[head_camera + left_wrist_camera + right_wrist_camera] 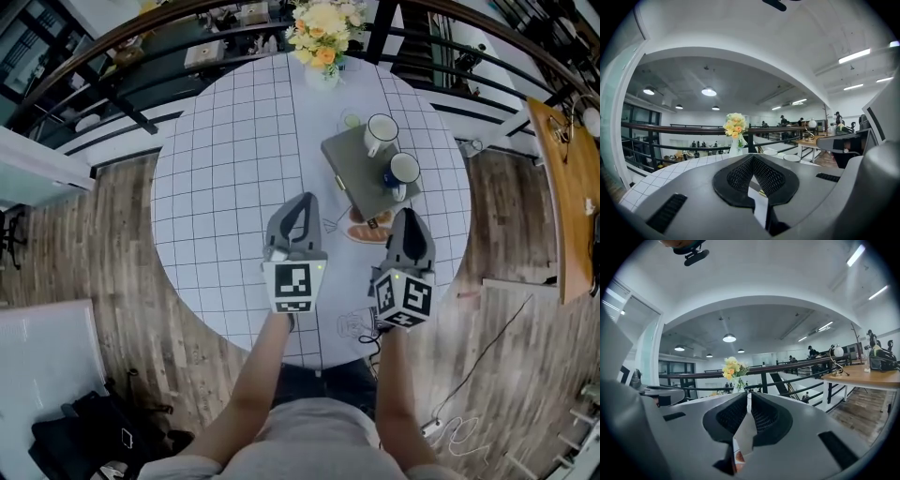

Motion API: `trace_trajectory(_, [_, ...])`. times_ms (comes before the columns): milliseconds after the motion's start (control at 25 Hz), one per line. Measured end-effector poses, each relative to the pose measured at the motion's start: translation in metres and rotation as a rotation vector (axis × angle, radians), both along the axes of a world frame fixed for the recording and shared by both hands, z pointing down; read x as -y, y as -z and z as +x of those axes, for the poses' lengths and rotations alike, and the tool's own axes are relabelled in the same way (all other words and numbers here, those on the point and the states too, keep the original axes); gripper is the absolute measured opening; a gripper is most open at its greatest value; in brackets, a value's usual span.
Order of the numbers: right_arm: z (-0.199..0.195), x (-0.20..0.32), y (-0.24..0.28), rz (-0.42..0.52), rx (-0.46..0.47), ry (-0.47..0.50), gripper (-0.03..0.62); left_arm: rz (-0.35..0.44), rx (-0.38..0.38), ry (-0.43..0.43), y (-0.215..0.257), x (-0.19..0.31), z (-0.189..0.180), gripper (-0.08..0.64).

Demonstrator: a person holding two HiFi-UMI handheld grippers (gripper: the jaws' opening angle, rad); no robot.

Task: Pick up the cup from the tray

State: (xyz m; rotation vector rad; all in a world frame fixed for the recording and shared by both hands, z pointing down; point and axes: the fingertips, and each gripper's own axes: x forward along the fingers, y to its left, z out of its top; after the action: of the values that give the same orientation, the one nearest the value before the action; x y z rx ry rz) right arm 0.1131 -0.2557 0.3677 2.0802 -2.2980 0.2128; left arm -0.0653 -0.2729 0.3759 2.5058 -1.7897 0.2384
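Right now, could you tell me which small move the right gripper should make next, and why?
Probably open the right gripper and ease it forward toward the blue cup. Its jaws are shut and empty, its tip lies by the near edge of the grey tray, and that cup stands on the tray's near end, closer than the white mug.

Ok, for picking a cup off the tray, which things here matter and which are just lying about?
For the job: tray, white cup and blue cup on it, left tongs and right tongs, both shut, empty.
Lying about: flower vase, small glass beside the tray, dish at the tray's near corner.
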Motion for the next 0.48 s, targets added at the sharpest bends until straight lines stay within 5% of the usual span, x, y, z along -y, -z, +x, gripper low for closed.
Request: trace_trajectory(480, [0.037,0.054,-0.043,-0.074,-0.002,0.013,0.015,-0.062,0.013,0.048,-0.032,0.028,0.006,0.006])
